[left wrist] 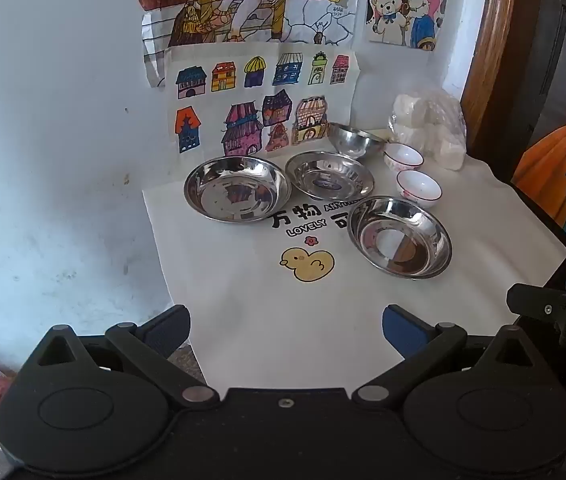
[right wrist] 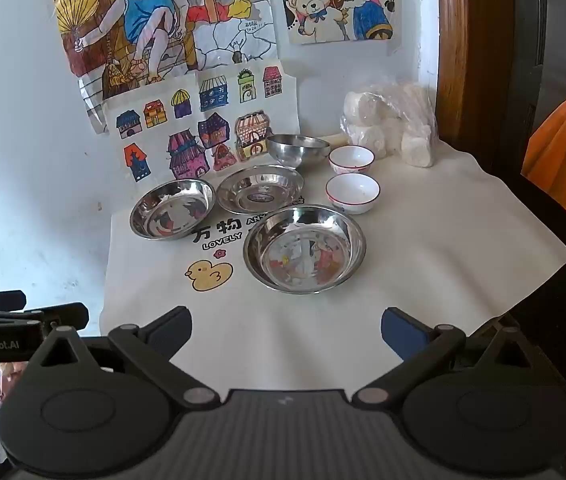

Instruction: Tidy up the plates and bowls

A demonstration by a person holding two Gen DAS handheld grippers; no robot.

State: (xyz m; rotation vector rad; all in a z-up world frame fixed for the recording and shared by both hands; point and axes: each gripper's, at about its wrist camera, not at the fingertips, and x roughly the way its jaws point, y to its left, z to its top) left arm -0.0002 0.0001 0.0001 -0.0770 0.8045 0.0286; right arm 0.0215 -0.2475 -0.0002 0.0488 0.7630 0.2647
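Three steel plates lie on a white cloth (left wrist: 483, 248): a left plate (left wrist: 237, 189) (right wrist: 171, 209), a middle plate (left wrist: 329, 175) (right wrist: 260, 189) and a near plate (left wrist: 399, 237) (right wrist: 304, 249). Behind them stands a small steel bowl (left wrist: 353, 140) (right wrist: 297, 149). Two white bowls with red rims sit at the right: a far one (left wrist: 403, 157) (right wrist: 351, 159) and a nearer one (left wrist: 419, 187) (right wrist: 353, 192). My left gripper (left wrist: 286, 330) and right gripper (right wrist: 287, 330) hover open over the cloth's near edge, side by side, with nothing between their fingers.
A clear bag of white lumps (left wrist: 429, 130) (right wrist: 389, 124) stands at the back right corner. Coloured drawings (left wrist: 259, 100) hang on the wall behind. A wooden frame (right wrist: 463, 60) rises at the right. The cloth bears a yellow duck print (right wrist: 207, 274).
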